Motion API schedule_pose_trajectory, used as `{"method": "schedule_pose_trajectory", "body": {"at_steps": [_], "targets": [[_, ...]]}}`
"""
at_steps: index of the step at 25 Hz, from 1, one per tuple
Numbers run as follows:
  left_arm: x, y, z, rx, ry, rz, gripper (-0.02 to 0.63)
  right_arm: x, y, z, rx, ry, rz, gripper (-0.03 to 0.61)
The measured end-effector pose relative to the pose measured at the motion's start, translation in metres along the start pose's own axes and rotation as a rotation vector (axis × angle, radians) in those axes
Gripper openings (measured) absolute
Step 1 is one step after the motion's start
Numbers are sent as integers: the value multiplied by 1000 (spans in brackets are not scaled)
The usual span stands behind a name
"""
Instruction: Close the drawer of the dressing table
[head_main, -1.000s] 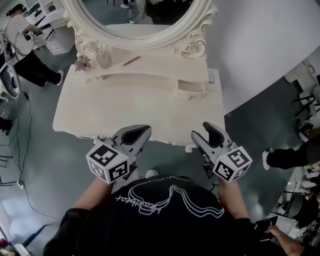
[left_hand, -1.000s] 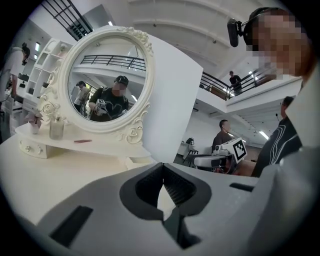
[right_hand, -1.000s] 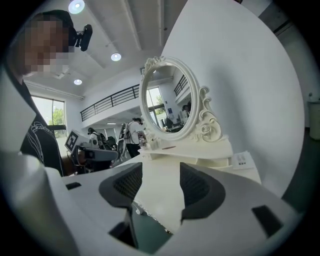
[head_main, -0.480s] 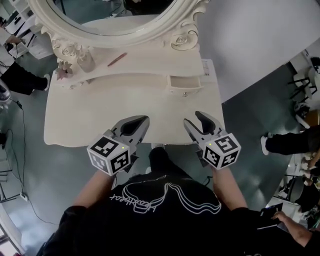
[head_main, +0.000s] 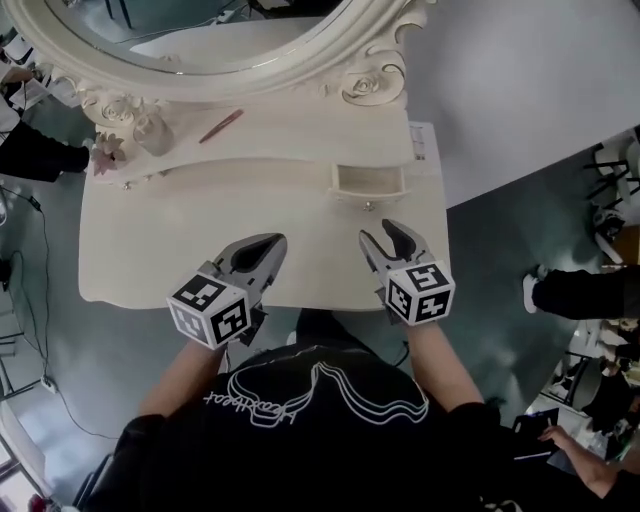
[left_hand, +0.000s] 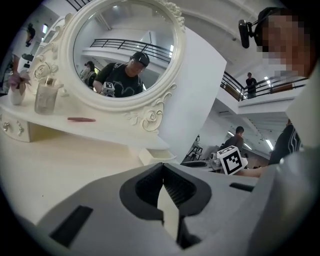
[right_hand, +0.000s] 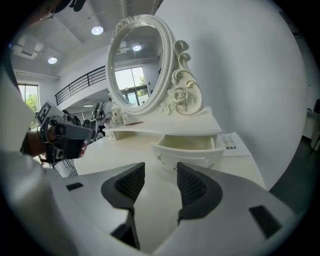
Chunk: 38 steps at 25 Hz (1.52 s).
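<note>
- The drawer (head_main: 370, 182) was found pulled out at the right of the dressing table (head_main: 190, 240), below the raised shelf (head_main: 290, 135).
- The right gripper (head_main: 386, 232) was held near the drawer front and apart from it. Its jaws were closing from a wide gap, with nothing between them.
- The left gripper (head_main: 272, 242) was held over the tabletop, jaws together and empty.
- A level push on the middle of the front was judged best. An off-centre push was considered likely to skew the drawer.
</note>
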<state>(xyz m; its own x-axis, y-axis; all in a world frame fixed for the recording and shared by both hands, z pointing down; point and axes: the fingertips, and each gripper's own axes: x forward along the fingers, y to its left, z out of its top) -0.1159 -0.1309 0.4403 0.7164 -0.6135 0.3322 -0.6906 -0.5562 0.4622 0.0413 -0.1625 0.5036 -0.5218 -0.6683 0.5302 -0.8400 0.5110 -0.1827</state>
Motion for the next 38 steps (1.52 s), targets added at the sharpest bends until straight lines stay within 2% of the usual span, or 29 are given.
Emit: {"method": "schedule_pose_trajectory", "body": {"at_steps": [12, 26, 38], "targets": [[19, 29, -6, -63, 10, 38, 3, 41, -36, -13, 79, 25, -67, 164], [21, 35, -11, -77, 38, 53, 3, 56, -36, -23, 108, 54, -55, 93], [19, 43, -12, -101, 37, 72, 3, 57, -39, -24, 109, 59, -49, 101]]}}
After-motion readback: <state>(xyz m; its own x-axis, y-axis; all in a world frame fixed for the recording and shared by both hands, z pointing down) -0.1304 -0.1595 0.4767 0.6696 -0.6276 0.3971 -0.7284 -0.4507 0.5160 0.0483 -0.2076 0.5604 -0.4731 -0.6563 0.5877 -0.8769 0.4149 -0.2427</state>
